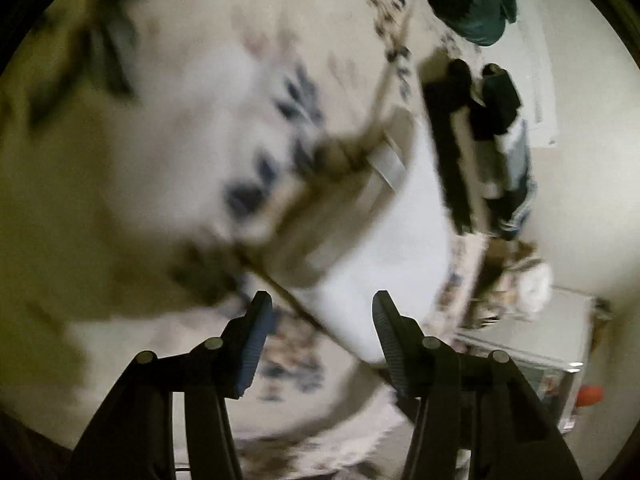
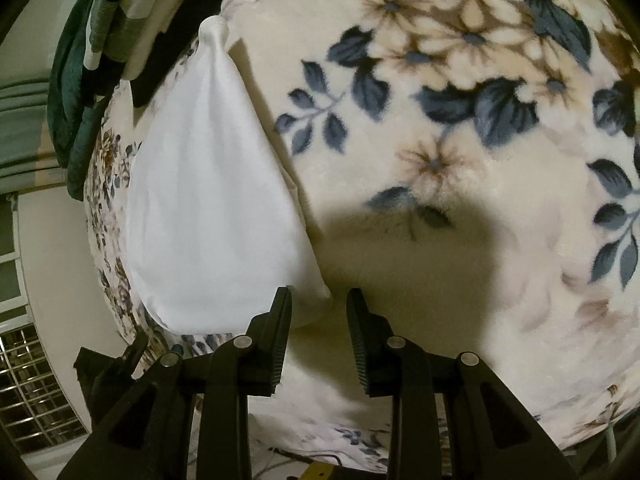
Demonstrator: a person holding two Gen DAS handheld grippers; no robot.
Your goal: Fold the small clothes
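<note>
I'm holding both grippers' jaws apart, empty: right gripper [image 2: 319, 298] hovering just beside the white garment [image 2: 208, 208] lying on the floral blanket [image 2: 460, 152]; left gripper [image 1: 322, 300] above it, view blurred.

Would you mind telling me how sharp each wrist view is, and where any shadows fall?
Left wrist view: heavy motion blur smears the floral blanket and white garment; only the left claw is crisp. Right wrist view: sharp throughout, white garment evenly lit; a dark shadow lies on the blanket just ahead of the right claw. Both show fisheye curvature.
</note>
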